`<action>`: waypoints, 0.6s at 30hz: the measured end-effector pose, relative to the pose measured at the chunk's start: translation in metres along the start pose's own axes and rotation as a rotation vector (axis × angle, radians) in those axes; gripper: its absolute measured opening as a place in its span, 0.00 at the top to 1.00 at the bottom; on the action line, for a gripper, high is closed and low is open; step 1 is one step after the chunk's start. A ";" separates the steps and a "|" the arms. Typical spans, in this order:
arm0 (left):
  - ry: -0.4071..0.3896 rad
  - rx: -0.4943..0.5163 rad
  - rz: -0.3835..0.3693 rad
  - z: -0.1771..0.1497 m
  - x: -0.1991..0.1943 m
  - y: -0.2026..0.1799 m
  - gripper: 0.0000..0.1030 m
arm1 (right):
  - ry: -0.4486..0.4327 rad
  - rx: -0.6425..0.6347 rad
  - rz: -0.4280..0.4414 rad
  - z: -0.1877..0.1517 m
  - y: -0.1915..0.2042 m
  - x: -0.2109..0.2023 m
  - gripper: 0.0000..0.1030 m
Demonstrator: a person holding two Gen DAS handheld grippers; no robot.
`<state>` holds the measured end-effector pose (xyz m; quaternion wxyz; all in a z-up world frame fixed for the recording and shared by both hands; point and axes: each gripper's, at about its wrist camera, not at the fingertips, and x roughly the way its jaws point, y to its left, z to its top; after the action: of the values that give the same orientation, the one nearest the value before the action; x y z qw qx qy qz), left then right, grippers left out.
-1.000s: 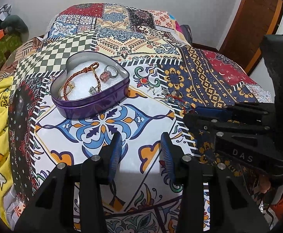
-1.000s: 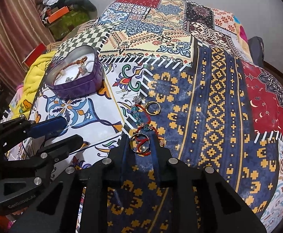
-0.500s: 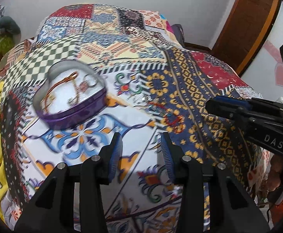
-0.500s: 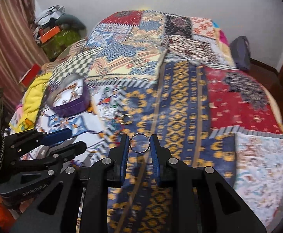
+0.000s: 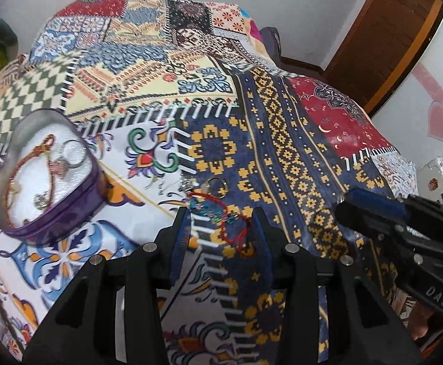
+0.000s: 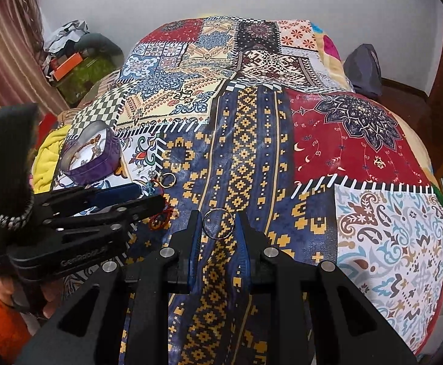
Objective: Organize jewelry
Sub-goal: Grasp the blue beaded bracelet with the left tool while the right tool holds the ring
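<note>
A purple heart-shaped tin (image 5: pixel 49 179) sits on the patchwork bedspread at the left and holds a brown cord bracelet and small silver pieces. It also shows in the right wrist view (image 6: pixel 92 155). My right gripper (image 6: pixel 219 226) is shut on a silver ring (image 6: pixel 218 224) and holds it above the bed. My left gripper (image 5: pixel 221 228) is open, just over a red string bracelet (image 5: pixel 233 228) with blue beads. A gold ring (image 5: pixel 216 186) and a small silver charm (image 5: pixel 187 186) lie just beyond it.
The patchwork bedspread (image 6: pixel 245 140) covers the whole bed. A yellow blanket (image 6: pixel 46 158) lies at the left edge, with clutter and a curtain (image 6: pixel 5 60) beyond. A dark bag (image 6: pixel 363 70) lies by the far right corner, and a wooden door (image 5: pixel 385 30) stands behind it.
My right gripper has lifted the silver ring off the pile and raised it. My left gripper has swung right from in front of the tin to over the red bracelet.
</note>
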<state>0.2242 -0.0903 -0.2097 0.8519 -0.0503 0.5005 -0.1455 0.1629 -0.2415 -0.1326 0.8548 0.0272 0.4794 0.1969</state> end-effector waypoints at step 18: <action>-0.005 -0.014 0.042 -0.017 -0.010 0.009 0.95 | -0.020 0.008 0.008 0.002 -0.003 -0.009 0.81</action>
<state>0.2064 -0.0781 -0.2115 0.8557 -0.0461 0.5003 -0.1237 0.1613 -0.2477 -0.1247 0.8586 0.0346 0.4714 0.1983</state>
